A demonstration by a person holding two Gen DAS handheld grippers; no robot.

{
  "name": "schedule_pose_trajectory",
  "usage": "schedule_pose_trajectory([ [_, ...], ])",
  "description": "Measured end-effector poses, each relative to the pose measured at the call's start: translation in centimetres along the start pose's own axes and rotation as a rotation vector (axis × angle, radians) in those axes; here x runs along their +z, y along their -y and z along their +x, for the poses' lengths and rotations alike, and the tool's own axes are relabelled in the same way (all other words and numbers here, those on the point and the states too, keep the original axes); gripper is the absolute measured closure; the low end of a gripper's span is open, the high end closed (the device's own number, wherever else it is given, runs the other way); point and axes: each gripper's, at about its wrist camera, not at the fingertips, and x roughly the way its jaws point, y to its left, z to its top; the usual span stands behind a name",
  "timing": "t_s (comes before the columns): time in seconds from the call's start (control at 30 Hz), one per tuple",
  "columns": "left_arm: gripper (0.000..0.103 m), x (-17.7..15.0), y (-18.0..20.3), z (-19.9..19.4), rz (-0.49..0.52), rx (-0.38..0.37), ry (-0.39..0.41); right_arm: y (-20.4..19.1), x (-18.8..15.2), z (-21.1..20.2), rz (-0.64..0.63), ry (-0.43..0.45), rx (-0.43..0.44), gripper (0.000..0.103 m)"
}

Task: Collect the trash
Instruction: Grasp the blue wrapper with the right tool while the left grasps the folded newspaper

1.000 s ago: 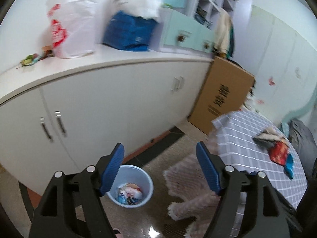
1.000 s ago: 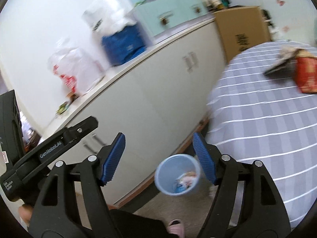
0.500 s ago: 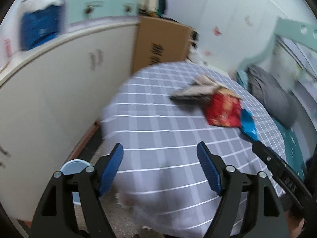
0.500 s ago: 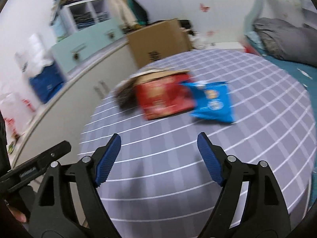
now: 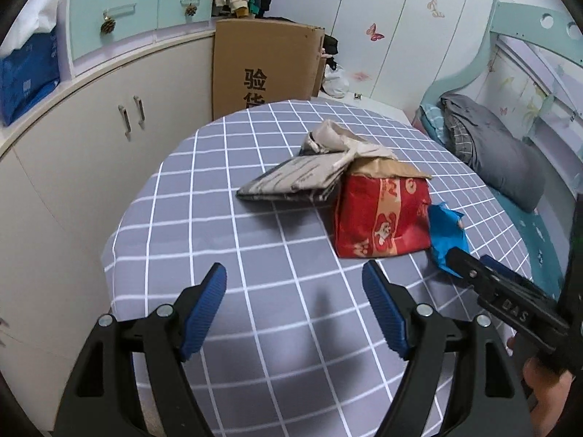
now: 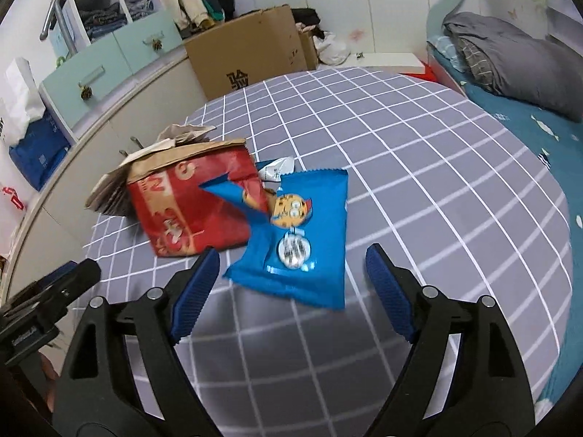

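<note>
Both grippers are swinging away from the bin to the desk (image 5: 204, 218), the left gripper (image 5: 293, 300) open and empty, the right gripper (image 6: 291, 284) just opening wider over the blue wrapper (image 6: 302, 240) beside the red bag (image 6: 189, 204), ready for grabbing.

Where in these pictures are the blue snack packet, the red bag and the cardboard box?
blue snack packet (image 6: 302, 251): right wrist view, middle of its printed front.
red bag (image 5: 379, 215): left wrist view, centre of its red side.
cardboard box (image 5: 262, 62): left wrist view, its flat brown front above the printed characters.
</note>
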Motion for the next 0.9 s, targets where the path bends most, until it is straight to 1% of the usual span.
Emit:
schedule_pose_trajectory([
  [0.07,0.028,0.3,0.0,0.3,0.003,-0.003,0.006,-0.2,0.3,0.7,-0.024,-0.021,-0.013,0.022],
  [0.1,0.028,0.5,0.0,0.4,0.004,-0.002,0.014,-0.4,0.4,1.1,-0.034,-0.029,-0.018,0.027],
  [0.13,0.028,0.7,-0.2,0.4,0.003,-0.003,0.02,-0.4,0.3,1.2,-0.044,-0.032,-0.024,0.034],
  [0.17,0.028,0.8,-0.4,0.5,0.002,-0.004,0.026,-0.4,0.3,1.3,-0.055,-0.029,-0.037,0.037],
  [0.2,0.028,0.9,-0.6,0.6,0.001,0.003,0.03,-0.3,0.4,1.2,-0.059,-0.026,-0.042,0.049],
  [0.23,0.028,0.9,-0.7,0.6,0.002,0.01,0.033,-0.1,0.5,1.3,-0.062,-0.027,-0.043,0.059],
  [0.3,0.028,1.0,-1.1,0.8,0.01,0.046,0.046,0.7,0.7,1.2,-0.045,-0.023,-0.026,0.075],
  [0.33,0.028,1.1,-1.1,0.8,0.023,0.07,0.058,1.1,0.7,1.1,-0.033,-0.02,-0.003,0.078],
  [0.37,0.028,1.2,-1.0,0.9,0.042,0.084,0.063,1.4,0.7,1.0,-0.024,-0.012,0.018,0.079],
  [0.5,0.028,1.6,0.0,1.1,0.148,0.162,0.111,1.3,0.7,0.1,-0.021,0.034,0.018,0.083],
  [0.6,0.028,1.8,1.3,1.5,0.252,0.193,0.145,1.4,0.7,-0.3,-0.013,0.054,0.021,0.084],
  [0.7,0.028,1.9,2.5,2.4,0.348,0.226,0.156,1.6,0.7,-0.6,0.002,0.07,0.023,0.084],
  [0.73,0.028,2.1,2.9,2.8,0.376,0.242,0.163,1.6,0.7,-0.7,0.005,0.075,0.025,0.087],
  [0.8,0.028,2.6,3.2,3.5,0.392,0.275,0.167,1.9,0.8,-0.9,0.014,0.084,0.028,0.088],
  [0.83,0.037,2.8,3.3,3.6,0.385,0.277,0.162,2.0,0.8,-0.9,0.017,0.087,0.027,0.088],
  [0.87,0.059,3.2,3.0,3.8,0.358,0.253,0.145,2.1,0.8,-1.0,0.021,0.09,0.028,0.089],
  [0.9,0.07,3.4,2.8,4.0,0.336,0.228,0.128,2.2,0.7,-1.1,0.023,0.092,0.029,0.09],
])
